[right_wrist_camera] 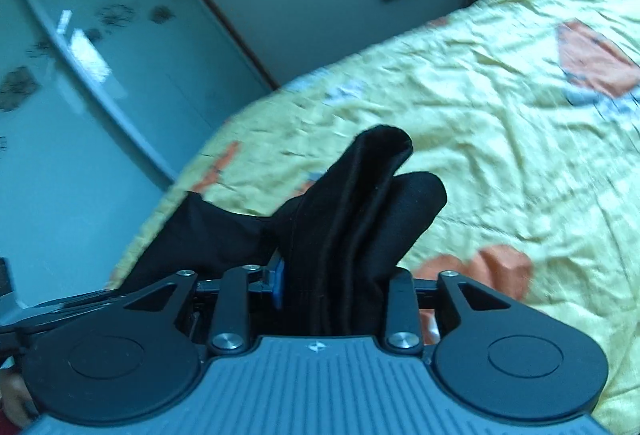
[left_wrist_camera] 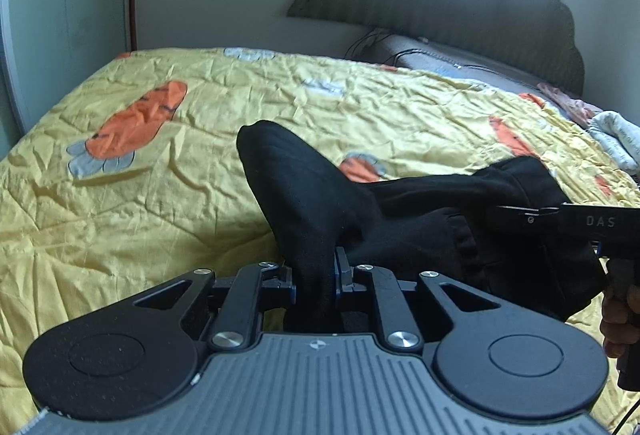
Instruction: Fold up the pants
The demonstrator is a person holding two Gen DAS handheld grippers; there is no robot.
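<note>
Over yellow bedspread (left_wrist_camera: 160, 195), both hand-held grippers (left_wrist_camera: 316, 275) (right_wrist_camera: 336, 283) pinch black pants (left_wrist_camera: 320, 195).

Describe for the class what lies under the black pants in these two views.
Under the black pants lies a yellow quilt printed with orange carrots. One carrot is partly covered by the cloth; whatever else the pants overlie stays hidden.

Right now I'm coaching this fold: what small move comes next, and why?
Probably lower both grippers to lay the black pants flat on the yellow bedspread: the left gripper and right gripper each hold bunched fabric above it.
</note>
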